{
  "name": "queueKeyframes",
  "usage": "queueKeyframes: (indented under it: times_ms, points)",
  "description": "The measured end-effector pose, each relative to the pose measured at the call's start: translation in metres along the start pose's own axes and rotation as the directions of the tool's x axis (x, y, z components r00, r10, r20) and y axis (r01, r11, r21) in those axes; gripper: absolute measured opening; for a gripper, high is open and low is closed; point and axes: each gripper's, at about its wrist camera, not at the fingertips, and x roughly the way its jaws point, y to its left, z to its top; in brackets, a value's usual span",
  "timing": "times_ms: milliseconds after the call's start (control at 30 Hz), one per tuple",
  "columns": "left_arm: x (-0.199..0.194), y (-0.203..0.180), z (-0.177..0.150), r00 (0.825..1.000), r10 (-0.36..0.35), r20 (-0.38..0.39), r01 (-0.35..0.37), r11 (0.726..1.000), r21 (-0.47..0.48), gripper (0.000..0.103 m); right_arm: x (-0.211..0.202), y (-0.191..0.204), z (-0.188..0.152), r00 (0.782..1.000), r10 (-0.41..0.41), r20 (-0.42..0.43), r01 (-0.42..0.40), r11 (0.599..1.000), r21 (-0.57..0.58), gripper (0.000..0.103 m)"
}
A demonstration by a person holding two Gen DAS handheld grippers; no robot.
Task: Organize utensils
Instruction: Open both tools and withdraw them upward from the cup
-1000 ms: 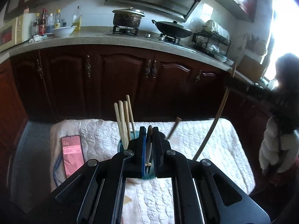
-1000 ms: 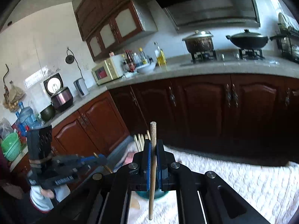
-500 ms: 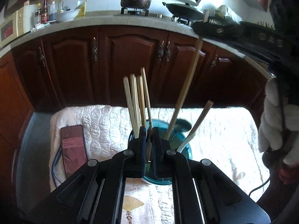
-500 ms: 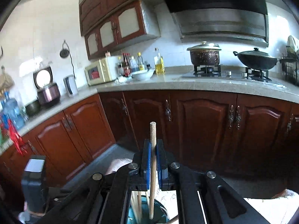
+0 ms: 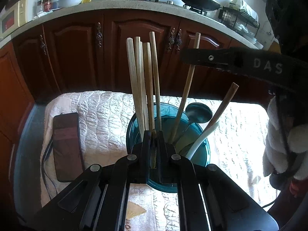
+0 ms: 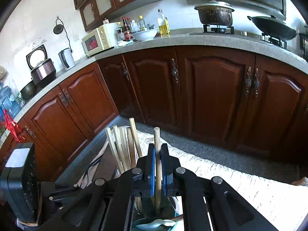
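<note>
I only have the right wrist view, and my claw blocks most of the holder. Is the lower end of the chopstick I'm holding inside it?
Observer: Yes. The left wrist view shows the light wooden chopstick in the right claw leaning with its lower end inside the round teal plastic holder.
Operator: What sits next to it in there?
Observer: A grey metal spoon, bowl up.
Operator: And the left claw?
Observer: The left claw is shut on a thin dark stick at the holder's near rim.
</note>
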Motion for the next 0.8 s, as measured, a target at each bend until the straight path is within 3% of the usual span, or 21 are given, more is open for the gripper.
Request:
queueKeyframes:
  times_ms: [67,133,267,367,600,800]
  points:
    - [-0.004,0.000,0.000,1.000,0.003,0.010,-0.003,1.000,-0.006,0.005,-0.005,-0.006,0.000,1.000,0.016,0.008,-0.016,1.000,0.022,0.008]
    - [-0.009,-0.001,0.001,1.000,0.000,0.022,0.000,1.000,-0.011,0.007,-0.011,-0.011,0.000,0.999,0.028,0.018,-0.028,0.999,0.042,0.022]
    - [-0.022,-0.001,0.001,0.999,-0.004,0.047,0.005,1.000,-0.017,0.030,-0.022,-0.012,-0.004,0.999,0.025,0.029,-0.027,0.998,0.051,0.023]
    - [-0.032,-0.002,-0.003,0.998,0.012,0.066,-0.011,1.000,-0.017,0.040,-0.034,-0.014,-0.009,0.999,0.029,0.044,-0.032,0.997,0.064,0.023]
    - [-0.048,-0.009,-0.016,0.991,0.074,0.108,-0.073,0.997,-0.017,0.042,-0.063,-0.014,-0.032,0.996,0.023,0.085,-0.031,0.995,0.090,0.028]
    - [-0.058,-0.016,-0.025,0.984,0.115,0.135,-0.112,0.993,-0.035,0.043,-0.082,-0.007,-0.056,0.994,-0.033,0.102,0.025,0.996,0.086,0.032]
